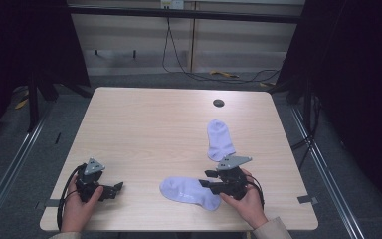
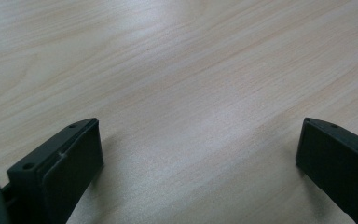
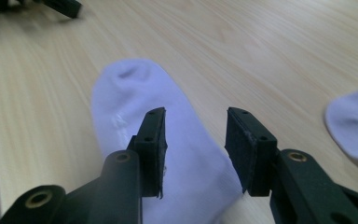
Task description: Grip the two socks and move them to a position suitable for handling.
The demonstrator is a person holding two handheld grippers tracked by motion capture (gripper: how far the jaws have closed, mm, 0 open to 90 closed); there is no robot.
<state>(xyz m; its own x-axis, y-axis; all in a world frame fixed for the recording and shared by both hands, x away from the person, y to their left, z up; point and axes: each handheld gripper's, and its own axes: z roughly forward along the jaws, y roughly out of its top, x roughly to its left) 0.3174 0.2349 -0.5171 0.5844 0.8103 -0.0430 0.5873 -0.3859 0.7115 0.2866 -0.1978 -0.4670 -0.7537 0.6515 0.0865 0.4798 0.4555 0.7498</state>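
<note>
- Presently, two white socks are seen lying flat on the wooden table (image 1: 144, 129): the near sock (image 1: 189, 192) by the front edge, and the far sock (image 1: 220, 139) a little beyond it, well apart from it.
- The right gripper (image 1: 205, 179) is held low over the cuff end of the near sock; its jaws are parted, with the fabric lying beneath and between them and no pad pressing on it (image 3: 193, 140).
- The left gripper (image 1: 118, 187) is rested on bare table at the front left, well apart from both socks; its jaws are spread wide with nothing between them (image 2: 198, 158).
- The socks are judged to be light, soft and limp: no shape would be kept when lifted, and the free end would droop and trail.
- A pinch through the full thickness near the cuff or heel is judged the best hold; a shallow nip may catch one layer alone.
- Slip is judged unlikely on knitted cloth, and breakage is of no concern.
</note>
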